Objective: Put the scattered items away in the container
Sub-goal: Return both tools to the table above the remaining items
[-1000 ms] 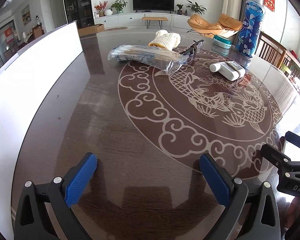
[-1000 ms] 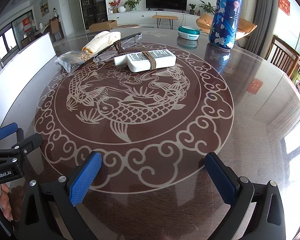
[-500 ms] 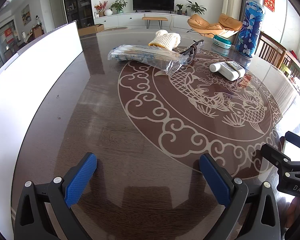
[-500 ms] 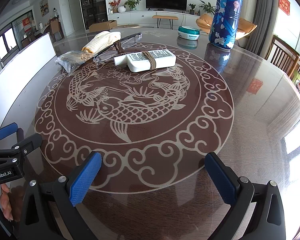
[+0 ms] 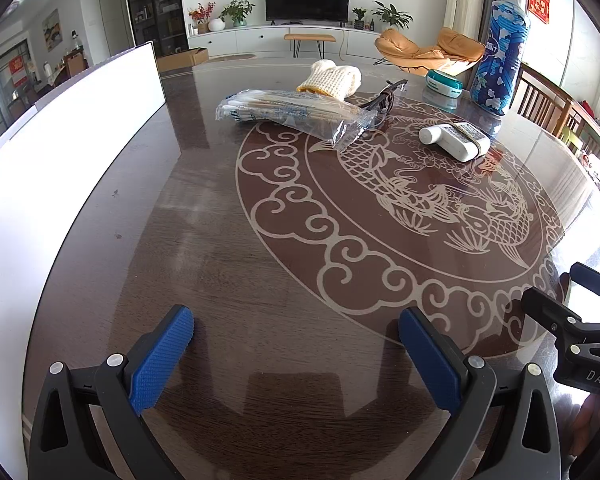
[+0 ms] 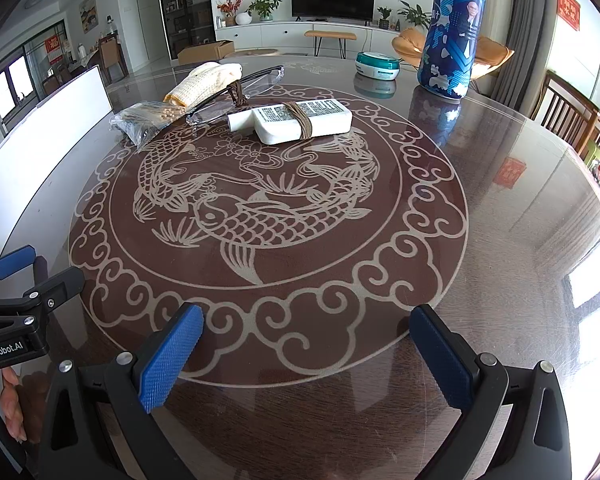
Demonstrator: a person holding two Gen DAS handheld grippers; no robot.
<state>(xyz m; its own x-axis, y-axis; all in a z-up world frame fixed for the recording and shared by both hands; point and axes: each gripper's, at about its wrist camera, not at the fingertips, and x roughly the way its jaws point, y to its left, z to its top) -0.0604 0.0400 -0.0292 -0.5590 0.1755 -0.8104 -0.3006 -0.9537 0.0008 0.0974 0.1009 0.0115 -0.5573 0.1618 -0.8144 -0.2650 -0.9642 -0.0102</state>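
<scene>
Left wrist view: the left gripper (image 5: 296, 344) hangs low over the table (image 5: 228, 272) with its jaws spread wide and nothing between them. The scattered items lie far off. A plastic bag of sticks (image 5: 288, 114) sits at 12 o'clock, a knitted glove (image 5: 332, 78) just behind it, a pair of glasses (image 5: 384, 98) touching the bag's right end. A white bottle (image 5: 456, 140) lies at 1 o'clock, apart from the bag. A white container wall (image 5: 72, 152) runs along the table edge from 9 to 11 o'clock; its inside is not visible. The right gripper's body shows at 4 o'clock.

Right wrist view: the right gripper (image 6: 308, 344) is likewise empty, jaws wide apart, above the table's fish inlay. The white bottle (image 6: 300, 120), bound with brown cord, lies at 12 o'clock; glasses (image 6: 236, 90), glove (image 6: 204, 82) and bag (image 6: 148, 118) trail towards 11 o'clock. A blue can (image 6: 452, 32) and a teal tin (image 6: 378, 64) stand at 1 o'clock, well apart from the rest.

Assessment: nothing is collected yet; the first pick is in hand. The next move calls for a long forward reach, probably the right gripper to the bottle, closing across its narrow width
</scene>
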